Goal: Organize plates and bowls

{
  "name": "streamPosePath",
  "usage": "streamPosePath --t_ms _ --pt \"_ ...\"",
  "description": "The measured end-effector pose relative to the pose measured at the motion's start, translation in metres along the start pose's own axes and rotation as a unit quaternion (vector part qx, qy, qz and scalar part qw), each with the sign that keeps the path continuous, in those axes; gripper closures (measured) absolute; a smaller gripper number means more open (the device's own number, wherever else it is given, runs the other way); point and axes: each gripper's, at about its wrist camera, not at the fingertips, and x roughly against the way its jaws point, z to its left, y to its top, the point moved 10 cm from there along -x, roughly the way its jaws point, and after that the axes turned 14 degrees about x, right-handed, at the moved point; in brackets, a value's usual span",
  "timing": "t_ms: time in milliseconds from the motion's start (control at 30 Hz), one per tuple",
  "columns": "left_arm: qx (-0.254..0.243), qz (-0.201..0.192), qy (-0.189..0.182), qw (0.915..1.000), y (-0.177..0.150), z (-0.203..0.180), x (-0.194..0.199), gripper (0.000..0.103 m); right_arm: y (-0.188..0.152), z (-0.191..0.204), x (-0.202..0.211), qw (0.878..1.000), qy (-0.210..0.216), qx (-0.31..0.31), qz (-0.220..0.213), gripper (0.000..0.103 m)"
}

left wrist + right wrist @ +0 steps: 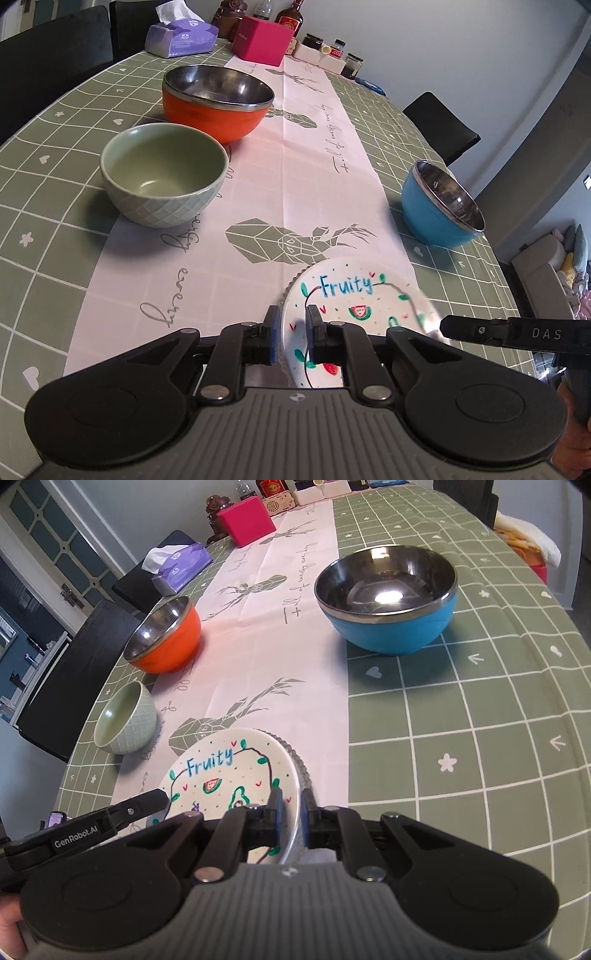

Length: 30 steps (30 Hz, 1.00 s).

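1. The surface (55, 177) carries the orange bowl (216, 110), blue bowl (388, 602) and green bowl (162, 177).
2. The plate (236, 775) sits at the near edge; only the right view shows its avocado drawing.
3. The left gripper (291, 332) and right gripper (290, 812) pinch opposite rims.

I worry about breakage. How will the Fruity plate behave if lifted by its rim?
The Fruity plate looks glazed ceramic: probably stiff, fragile and slippery. The left gripper and right gripper each straddle opposite rims, so it may tilt if one side slips.
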Motion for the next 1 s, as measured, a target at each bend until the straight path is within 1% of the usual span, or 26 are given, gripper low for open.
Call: streamPosePath --t_ms 100,167,200,233,300,433,533,633,733,1000 --pt "0.004 0.001 -0.003 1.0000 0.001 0.001 0.002 0.088 0.006 0.001 0.008 1.000 0.007 0.002 -0.019 0.093" --pt "0.009 0.005 -0.005 0.9999 0.001 0.002 0.005 0.088 0.007 0.001 0.011 1.000 0.001 0.007 -0.019 0.091" --pt "0.011 0.006 -0.007 0.9999 0.002 0.002 0.007 0.088 0.007 0.000 0.012 1.000 -0.003 0.008 -0.016 0.088" --pt "0.015 0.008 -0.009 0.9998 0.002 0.003 0.008 0.088 0.005 -0.002 0.011 1.000 -0.008 0.007 -0.008 0.082" --pt "0.028 0.018 -0.013 0.9994 0.002 0.006 0.009 0.088 -0.001 -0.006 0.008 1.000 -0.009 0.000 0.008 0.082" --pt "0.059 0.036 -0.020 0.9974 0.000 0.014 0.011 0.088 -0.015 -0.007 0.005 0.998 0.022 -0.039 0.037 0.078" --pt "0.066 0.039 -0.024 0.9968 -0.003 0.017 0.013 0.088 -0.025 -0.003 0.004 0.997 0.036 -0.055 0.050 0.078" --pt "0.067 0.047 -0.031 0.9962 -0.006 0.014 0.012 0.088 -0.032 -0.002 0.002 0.996 0.037 -0.061 0.059 0.078" --pt "0.060 0.046 -0.029 0.9967 -0.007 0.012 0.012 0.089 -0.032 0.001 0.001 0.995 0.052 -0.069 0.058 0.091" --pt "0.053 0.043 -0.027 0.9973 -0.008 0.009 0.011 0.090 -0.028 0.000 0.001 0.996 0.047 -0.067 0.048 0.092"
